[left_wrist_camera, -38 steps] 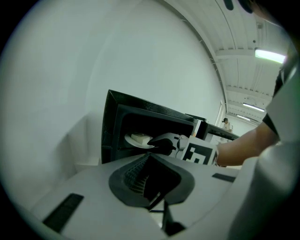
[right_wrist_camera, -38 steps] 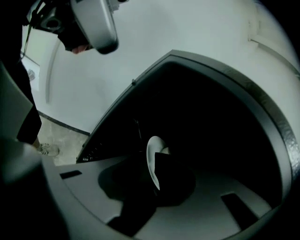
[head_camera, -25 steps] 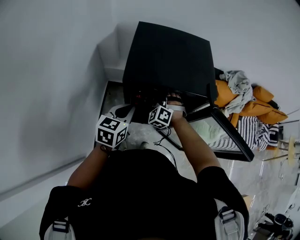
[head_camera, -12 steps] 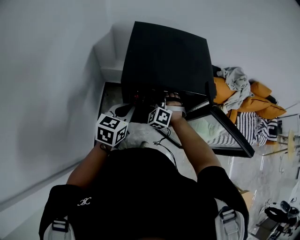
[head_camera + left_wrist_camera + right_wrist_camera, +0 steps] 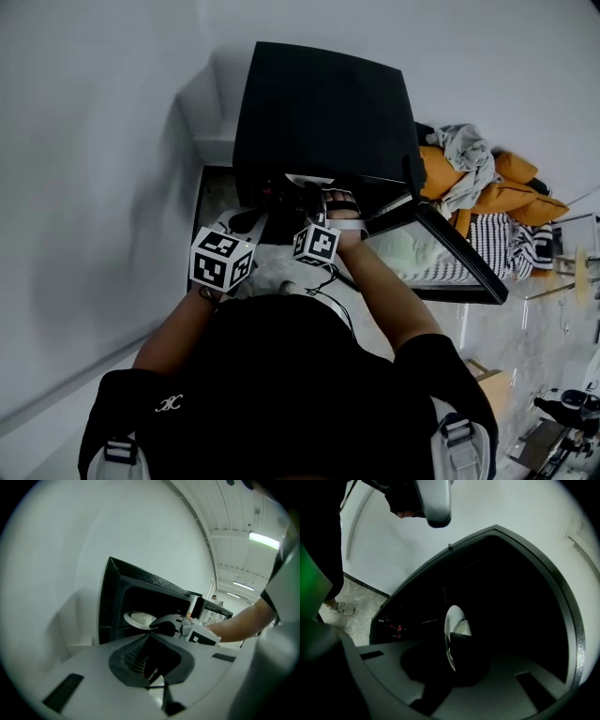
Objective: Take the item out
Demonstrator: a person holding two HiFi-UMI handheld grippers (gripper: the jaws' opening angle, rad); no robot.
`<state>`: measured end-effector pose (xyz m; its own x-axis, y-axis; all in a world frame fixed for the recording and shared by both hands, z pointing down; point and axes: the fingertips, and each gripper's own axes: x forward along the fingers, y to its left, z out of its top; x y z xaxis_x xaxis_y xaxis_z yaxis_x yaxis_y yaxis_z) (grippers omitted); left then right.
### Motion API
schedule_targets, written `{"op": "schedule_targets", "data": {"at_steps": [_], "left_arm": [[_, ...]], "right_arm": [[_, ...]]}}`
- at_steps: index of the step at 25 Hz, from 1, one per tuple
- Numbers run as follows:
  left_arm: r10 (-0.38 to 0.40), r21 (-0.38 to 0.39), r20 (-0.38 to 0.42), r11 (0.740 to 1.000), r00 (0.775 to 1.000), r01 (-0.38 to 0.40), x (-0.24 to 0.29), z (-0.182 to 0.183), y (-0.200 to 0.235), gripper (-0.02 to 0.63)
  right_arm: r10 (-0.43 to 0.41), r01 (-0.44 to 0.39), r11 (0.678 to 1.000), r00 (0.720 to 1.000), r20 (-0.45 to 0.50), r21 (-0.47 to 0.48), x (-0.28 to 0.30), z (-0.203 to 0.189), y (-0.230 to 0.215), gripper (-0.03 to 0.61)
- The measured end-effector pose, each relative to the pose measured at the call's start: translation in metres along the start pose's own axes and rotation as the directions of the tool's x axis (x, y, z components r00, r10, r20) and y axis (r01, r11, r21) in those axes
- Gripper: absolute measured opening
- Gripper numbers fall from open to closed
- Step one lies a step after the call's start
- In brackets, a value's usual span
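A black microwave oven (image 5: 323, 112) stands against the white wall, its door (image 5: 441, 267) swung open to the right. In the left gripper view a white plate (image 5: 136, 619) carrying a pale piece of food sits at the mouth of the dark cavity. My right gripper (image 5: 164, 626) is shut on the plate's near rim. In the right gripper view the plate (image 5: 451, 634) shows edge-on between the dark jaws. My left gripper (image 5: 150, 665) hangs back outside the oven, left of the right arm, shut and holding nothing.
The oven rests on a white ledge (image 5: 208, 141) in a wall corner. A heap of orange and striped cloth (image 5: 497, 202) lies to the right beyond the door. Red lights glow on the control panel (image 5: 393, 629). Pale marbled floor (image 5: 525, 328) lies below.
My right gripper has drawn back a little toward me, and a sliver of the white plate now shows at the oven's mouth. The left gripper has hardly moved.
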<state>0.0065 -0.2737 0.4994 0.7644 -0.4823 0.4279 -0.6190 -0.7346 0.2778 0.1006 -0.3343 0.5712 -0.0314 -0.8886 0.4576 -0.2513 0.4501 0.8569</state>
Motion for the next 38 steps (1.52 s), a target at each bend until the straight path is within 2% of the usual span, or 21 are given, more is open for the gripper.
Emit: {"op": "schedule_targets", "data": {"at_steps": [7, 17, 25, 33, 38], "left_arm": [[0.005, -0.009, 0.0, 1.0, 1.0, -0.005, 0.0, -0.002, -0.002, 0.006], [0.025, -0.019, 0.001, 1.0, 1.0, -0.025, -0.007, -0.003, 0.005, 0.006], [-0.011, -0.015, -0.009, 1.0, 1.0, 0.01, 0.0, -0.006, -0.003, 0.006], [-0.057, -0.01, -0.005, 0.998, 0.998, 0.057, 0.002, -0.003, -0.009, 0.006], [-0.084, 0.004, 0.001, 0.996, 0.997, 0.084, 0.0, -0.001, -0.013, 0.006]], "right_arm": [[0.001, -0.004, 0.998, 0.999, -0.046, -0.062, 0.011, -0.009, 0.002, 0.046], [-0.097, 0.092, 0.99, 0.994, -0.045, -0.103, 0.001, -0.005, -0.015, 0.018], [-0.092, 0.085, 0.981, 0.995, -0.029, -0.171, -0.023, -0.003, 0.001, 0.017], [-0.106, 0.111, 0.975, 0.994, 0.036, -0.191, -0.064, 0.015, 0.007, 0.017], [-0.105, 0.11, 0.978, 0.994, 0.037, -0.175, -0.087, 0.023, 0.008, 0.017]]}}
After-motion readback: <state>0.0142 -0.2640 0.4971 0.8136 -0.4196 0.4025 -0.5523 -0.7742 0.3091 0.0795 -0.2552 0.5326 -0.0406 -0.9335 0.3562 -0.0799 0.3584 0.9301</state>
